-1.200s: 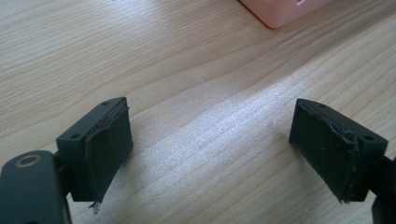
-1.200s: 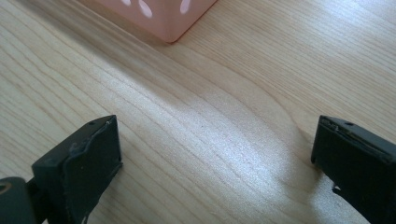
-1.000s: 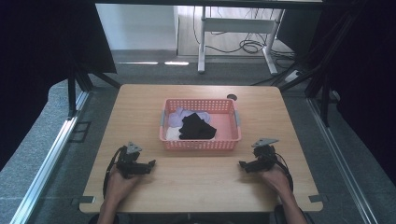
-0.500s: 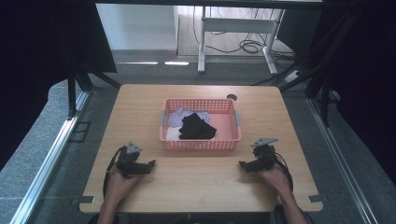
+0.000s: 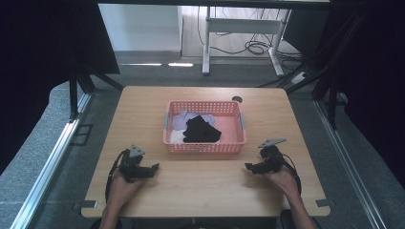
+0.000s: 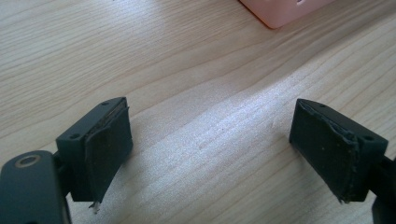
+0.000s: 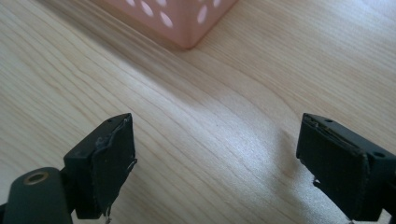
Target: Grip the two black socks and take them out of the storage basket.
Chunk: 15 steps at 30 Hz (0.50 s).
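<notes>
The pink perforated plastic basket (image 5: 205,142) sits mid-frame on the wooden counter (image 5: 200,191), above and between both claws. The left claw (image 5: 152,168) gapes empty; the right claw (image 5: 250,167), also empty, has just been narrowing slightly. Soft black and pale cloths (image 5: 198,128) lie crumpled inside.

Table (image 5: 200,191): pale wood-grain top, smooth, satin sheen w/ soft glare patches. Basket (image 5: 205,147): pink plastic, perforated walls, matt-smooth. Contents: cloth, soft & crumpled – black piece (image 5: 200,130), lilac piece (image 5: 184,119), white piece (image 5: 175,137). Left gripper (image 6: 212,144) & right gripper (image 7: 215,158): black matt plastic bodies; pads (image 6: 109,144) look rubbery, dull, edges frayed/rough.
</notes>
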Available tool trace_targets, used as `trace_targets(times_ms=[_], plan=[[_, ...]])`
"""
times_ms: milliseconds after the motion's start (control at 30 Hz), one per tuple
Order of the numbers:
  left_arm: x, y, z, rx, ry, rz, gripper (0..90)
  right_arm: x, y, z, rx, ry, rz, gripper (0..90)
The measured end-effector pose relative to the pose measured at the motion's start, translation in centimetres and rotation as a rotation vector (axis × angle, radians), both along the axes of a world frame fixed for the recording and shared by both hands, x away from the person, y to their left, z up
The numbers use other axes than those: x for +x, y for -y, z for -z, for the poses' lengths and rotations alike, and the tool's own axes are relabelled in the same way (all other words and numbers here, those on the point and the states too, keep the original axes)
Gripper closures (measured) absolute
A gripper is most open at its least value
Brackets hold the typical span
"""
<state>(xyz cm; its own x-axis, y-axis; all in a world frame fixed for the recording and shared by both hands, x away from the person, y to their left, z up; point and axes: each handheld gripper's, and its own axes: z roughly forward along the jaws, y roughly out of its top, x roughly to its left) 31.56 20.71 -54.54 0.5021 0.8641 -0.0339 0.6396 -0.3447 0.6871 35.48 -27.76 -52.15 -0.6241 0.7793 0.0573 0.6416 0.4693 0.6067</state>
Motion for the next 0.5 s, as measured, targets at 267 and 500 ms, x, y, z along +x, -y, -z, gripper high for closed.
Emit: trace_targets(times_ms=[267,500], plan=[[0.0,0.0,0.0,0.002,0.000,0.001,12.7,0.1,0.0,-2.1,0.000,0.014,-0.005,14.2],[0.0,0.0,0.0,0.002,0.000,0.001,12.7,0.4,0.2,-4.1,0.019,0.025,-0.007,19.0]])
